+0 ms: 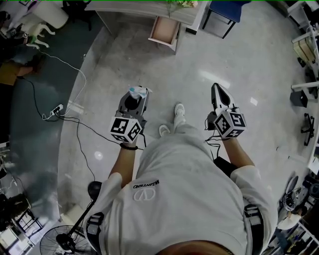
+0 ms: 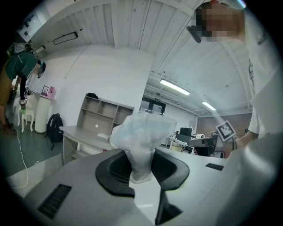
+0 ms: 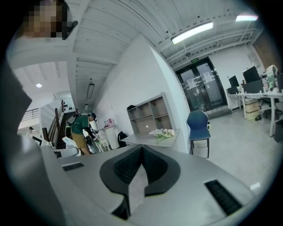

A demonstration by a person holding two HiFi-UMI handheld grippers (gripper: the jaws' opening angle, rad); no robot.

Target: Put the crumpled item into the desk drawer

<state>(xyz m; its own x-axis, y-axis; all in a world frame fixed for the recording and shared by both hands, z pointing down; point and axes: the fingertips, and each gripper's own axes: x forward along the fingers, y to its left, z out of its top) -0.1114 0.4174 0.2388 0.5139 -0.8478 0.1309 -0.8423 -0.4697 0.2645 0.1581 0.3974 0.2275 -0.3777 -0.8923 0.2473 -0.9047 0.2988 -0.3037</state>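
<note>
The crumpled item [image 1: 136, 91], a scrunched clear plastic bag, sticks up from my left gripper [image 1: 138, 95], whose jaws are shut on its lower end. In the left gripper view the crumpled bag [image 2: 141, 137] fans out above the black pads [image 2: 116, 169]. The desk [image 1: 149, 8] stands ahead across the floor, with its drawer [image 1: 165, 30] pulled open. The same desk [image 2: 83, 133] shows far off in the left gripper view. My right gripper [image 1: 216, 88] is held level beside the left, its fingertips [image 3: 142, 149] meeting with nothing between them.
A blue chair [image 1: 224, 14] stands right of the desk. Cables and a power strip [image 1: 53, 113] trail over the floor at left, and a fan [image 1: 61, 240] sits at lower left. A person in green [image 3: 82, 129] stands far left. Office furniture lines the right edge.
</note>
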